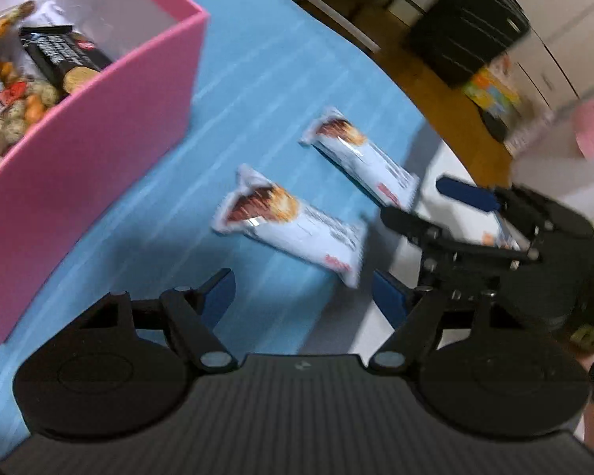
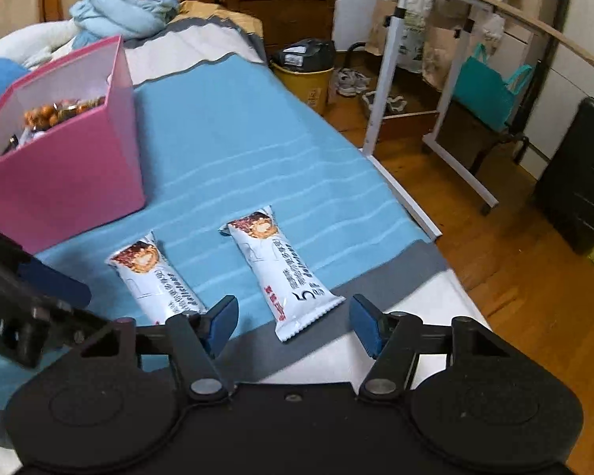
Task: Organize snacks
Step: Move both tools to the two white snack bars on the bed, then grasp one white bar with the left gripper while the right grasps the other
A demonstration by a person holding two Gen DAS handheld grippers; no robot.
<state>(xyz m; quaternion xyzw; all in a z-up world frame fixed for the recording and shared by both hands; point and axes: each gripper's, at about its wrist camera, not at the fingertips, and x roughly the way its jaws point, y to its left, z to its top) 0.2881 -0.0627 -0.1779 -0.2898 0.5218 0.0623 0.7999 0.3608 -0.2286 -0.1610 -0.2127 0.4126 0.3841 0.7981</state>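
Two white snack bars lie on the blue blanket. In the left wrist view the near bar (image 1: 293, 225) lies just ahead of my open, empty left gripper (image 1: 303, 297), and the far bar (image 1: 360, 160) lies beyond it. In the right wrist view the right bar (image 2: 283, 273) lies just ahead of my open, empty right gripper (image 2: 293, 322), and the left bar (image 2: 158, 277) lies beside its left finger. The pink box (image 1: 111, 118) holds several snacks; it also shows in the right wrist view (image 2: 71, 174). The right gripper (image 1: 423, 206) shows in the left wrist view beside the far bar.
The blue blanket (image 2: 233, 150) covers a bed, whose edge (image 2: 408, 198) drops to a wooden floor on the right. A black suitcase (image 2: 582, 178), a white rack (image 2: 427, 79) and a yellow bin (image 2: 305, 75) stand on the floor. A plush goose (image 2: 115, 12) lies behind the box.
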